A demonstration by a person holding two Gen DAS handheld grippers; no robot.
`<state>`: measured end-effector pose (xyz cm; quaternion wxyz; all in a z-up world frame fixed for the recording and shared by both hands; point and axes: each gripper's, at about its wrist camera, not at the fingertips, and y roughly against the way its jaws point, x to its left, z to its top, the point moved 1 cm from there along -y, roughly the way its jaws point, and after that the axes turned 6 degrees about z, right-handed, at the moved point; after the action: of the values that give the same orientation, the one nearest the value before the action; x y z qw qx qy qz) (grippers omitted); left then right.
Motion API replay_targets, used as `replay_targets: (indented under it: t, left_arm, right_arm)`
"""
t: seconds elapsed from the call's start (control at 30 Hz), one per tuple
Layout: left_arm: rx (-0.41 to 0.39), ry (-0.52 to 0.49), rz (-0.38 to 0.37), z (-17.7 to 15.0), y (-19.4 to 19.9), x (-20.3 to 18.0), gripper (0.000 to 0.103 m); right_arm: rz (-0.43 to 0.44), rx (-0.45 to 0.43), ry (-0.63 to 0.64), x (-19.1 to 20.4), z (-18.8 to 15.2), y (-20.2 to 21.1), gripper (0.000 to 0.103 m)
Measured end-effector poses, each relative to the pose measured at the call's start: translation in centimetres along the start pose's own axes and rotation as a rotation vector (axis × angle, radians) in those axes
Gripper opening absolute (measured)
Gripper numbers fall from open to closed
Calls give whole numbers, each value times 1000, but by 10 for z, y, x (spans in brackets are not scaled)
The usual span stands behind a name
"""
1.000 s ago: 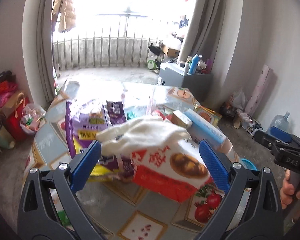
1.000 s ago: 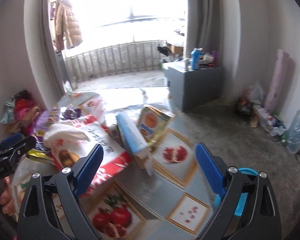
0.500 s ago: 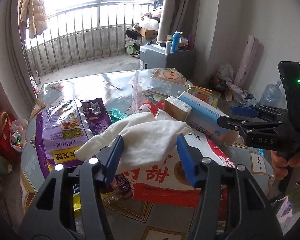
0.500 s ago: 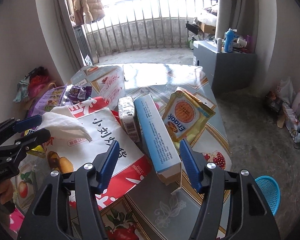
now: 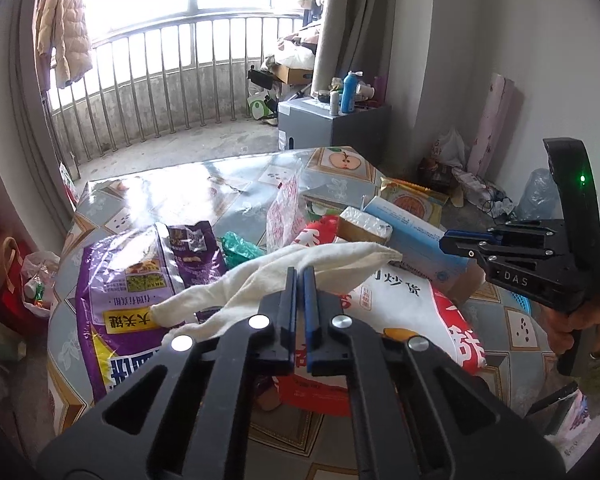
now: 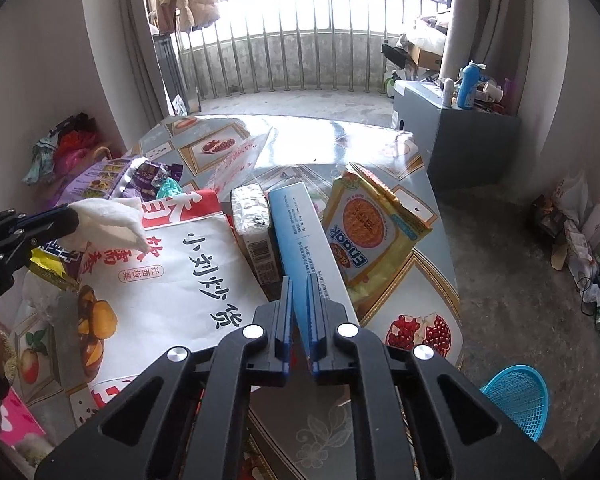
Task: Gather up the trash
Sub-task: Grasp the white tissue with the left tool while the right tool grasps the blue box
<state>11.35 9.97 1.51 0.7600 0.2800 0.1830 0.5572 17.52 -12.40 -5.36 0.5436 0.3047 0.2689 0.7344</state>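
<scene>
My left gripper [image 5: 299,273] is shut on a white cloth [image 5: 268,276] and holds it above a red-and-white snack bag [image 5: 404,304]. The same cloth [image 6: 108,220] hangs from the left gripper [image 6: 70,216] in the right wrist view. My right gripper [image 6: 299,282] is shut on the near end of a long blue box [image 6: 304,232] that lies on the table; it also shows from the side in the left wrist view [image 5: 446,240]. A purple bag [image 5: 140,280], a foil-wrapped block [image 6: 254,224] and a yellow Enaak packet [image 6: 364,228] lie around.
The table [image 5: 188,196] has a glossy fruit-print cover. A clear plastic bag [image 5: 286,212] stands mid-table. A blue basket [image 6: 520,400] sits on the floor at the right. A grey cabinet [image 6: 452,132] with bottles stands beyond the table.
Both grippers have closed: the left on the white cloth, the right on the blue box. Both views have tilted down toward the table.
</scene>
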Motion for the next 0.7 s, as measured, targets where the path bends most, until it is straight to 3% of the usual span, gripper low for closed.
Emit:
replay_targets:
  t: [0.17,0.23,0.27,0.3,0.47,0.53,0.57,0.7]
  left_arm:
    - [-32,30,1,7,9,6,0]
    - [-36,39,2,7,11,7,0]
    - [-39,44,2,8,12,8,0]
    - [-43,52,1,8,13,8,0]
    - [-66,109,-1,10,16,18,0]
    - [-82,133,-1,12,19,19,0]
    - [-90,142,0,14,20,22,0]
    - [-122,174,12,24,26,31,0]
  right_arm:
    - [3,-33,-22,-4,2,16,10]
    - [4,-15,-20,-6,2,16,31]
    - [-9,-15,-14,-6,2,15,56]
    - [-16,-18,-5,-5,2,14,61]
    - [-31,38,-12,-6,4,-7,61]
    - [-33,74,-21,-9,1,-17,51]
    - [-33,85,-26,-10,0,-20,37]
    - [-22,54,-64,-10,-2,-12,34]
